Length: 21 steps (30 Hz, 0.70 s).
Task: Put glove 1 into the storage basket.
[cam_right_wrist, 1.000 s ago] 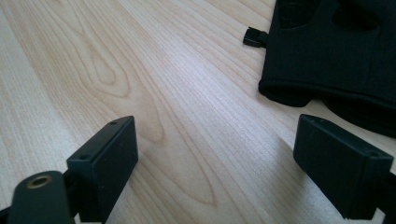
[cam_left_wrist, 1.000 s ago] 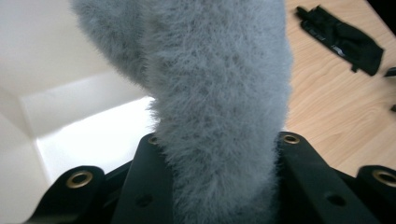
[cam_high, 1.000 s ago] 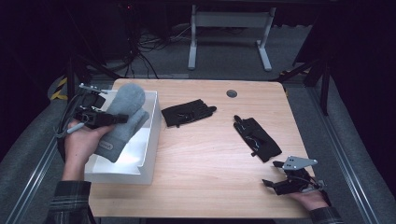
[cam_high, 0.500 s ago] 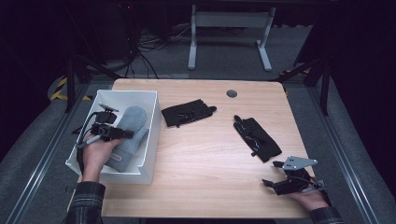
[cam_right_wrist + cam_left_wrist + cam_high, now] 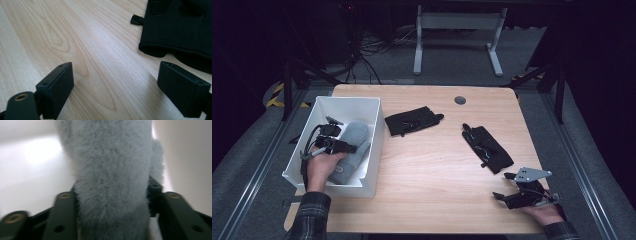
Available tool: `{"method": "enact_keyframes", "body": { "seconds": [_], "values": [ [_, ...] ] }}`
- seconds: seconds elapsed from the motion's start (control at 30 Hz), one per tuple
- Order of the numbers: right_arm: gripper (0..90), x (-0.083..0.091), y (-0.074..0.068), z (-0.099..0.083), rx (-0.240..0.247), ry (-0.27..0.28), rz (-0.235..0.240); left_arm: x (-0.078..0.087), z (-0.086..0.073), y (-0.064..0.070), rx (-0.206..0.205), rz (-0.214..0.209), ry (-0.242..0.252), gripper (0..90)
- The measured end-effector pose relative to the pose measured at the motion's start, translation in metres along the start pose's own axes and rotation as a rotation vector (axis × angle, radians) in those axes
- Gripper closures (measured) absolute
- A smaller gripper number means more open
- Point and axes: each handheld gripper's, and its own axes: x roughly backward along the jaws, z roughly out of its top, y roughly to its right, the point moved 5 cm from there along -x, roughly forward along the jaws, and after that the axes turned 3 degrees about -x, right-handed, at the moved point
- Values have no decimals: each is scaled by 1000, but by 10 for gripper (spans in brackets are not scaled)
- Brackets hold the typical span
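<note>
The left gripper [image 5: 346, 146] now sits lower left in the high view, carrying the grey fuzzy mitten [image 5: 349, 152] down inside the white bin [image 5: 373, 150].

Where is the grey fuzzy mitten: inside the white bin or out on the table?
Inside. The grey mitten lies within the walls of the white bin, with the left gripper shut on it.

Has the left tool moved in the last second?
Yes. The left tool, shut on the grey mitten, has come down and toward the person, from above the white bin's far rim to inside it.
</note>
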Motion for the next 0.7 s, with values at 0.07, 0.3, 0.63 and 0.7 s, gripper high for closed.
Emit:
{"method": "enact_keyframes", "body": {
  "seconds": [0.07,0.3,0.63,0.7],
  "values": [
    [140,0,0,0,0,0,0,3,1,0,-9,2,6,416],
    [139,0,0,0,0,0,0,34,14,6,-36,44,115,207],
    [139,0,0,0,0,-1,1,72,25,27,-106,5,201,161],
    [139,0,0,0,0,0,1,81,27,35,-129,-11,224,162]
  ]
}}
